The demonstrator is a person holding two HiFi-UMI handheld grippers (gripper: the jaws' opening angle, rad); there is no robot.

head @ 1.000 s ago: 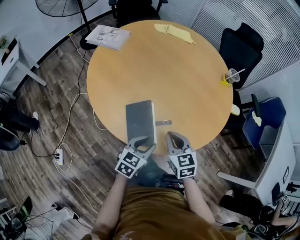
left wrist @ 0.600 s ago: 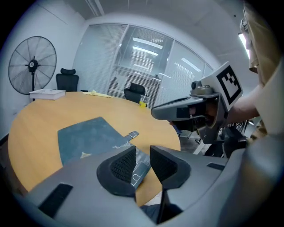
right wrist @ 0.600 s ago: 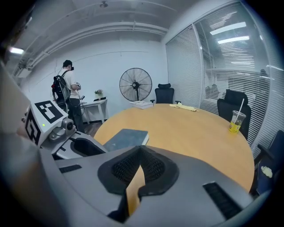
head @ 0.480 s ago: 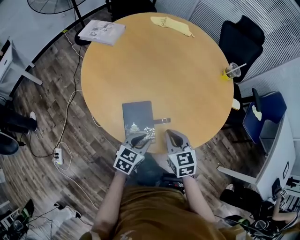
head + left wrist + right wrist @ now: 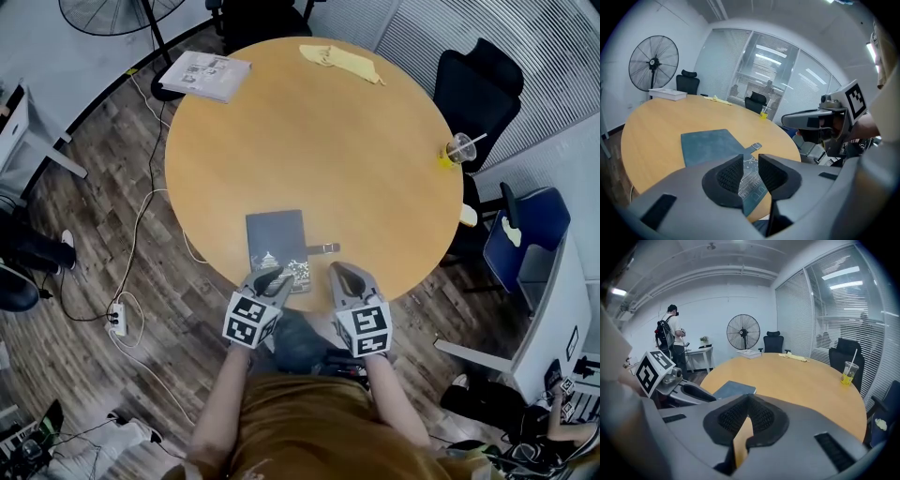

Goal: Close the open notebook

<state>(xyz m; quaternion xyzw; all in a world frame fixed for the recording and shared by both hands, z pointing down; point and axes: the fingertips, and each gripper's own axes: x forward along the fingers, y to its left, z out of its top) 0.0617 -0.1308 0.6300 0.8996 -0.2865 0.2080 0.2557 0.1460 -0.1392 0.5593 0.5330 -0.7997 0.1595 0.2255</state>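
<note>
The dark grey notebook (image 5: 277, 246) lies shut and flat on the round wooden table (image 5: 356, 141), near its front edge, its printed cover up and its strap (image 5: 323, 247) sticking out to the right. My left gripper (image 5: 269, 277) hovers over the notebook's near end. In the left gripper view, the left gripper (image 5: 751, 164) shows a narrow gap between its pads with nothing in it, and the notebook (image 5: 708, 145) lies beyond. My right gripper (image 5: 344, 275) hangs at the table edge right of the notebook. In the right gripper view, the right gripper (image 5: 749, 401) is shut and empty.
At the table's far side lie a stack of papers (image 5: 206, 75) and a yellow cloth (image 5: 342, 61). A plastic cup (image 5: 459, 150) with a straw stands at the right rim. Office chairs (image 5: 478, 89), a fan (image 5: 103, 14) and floor cables (image 5: 141, 234) surround the table.
The notebook's cover, raised a second ago, has dropped flat and now shows its printed face. My left gripper's jaws have narrowed and it has drawn back toward the near edge.
</note>
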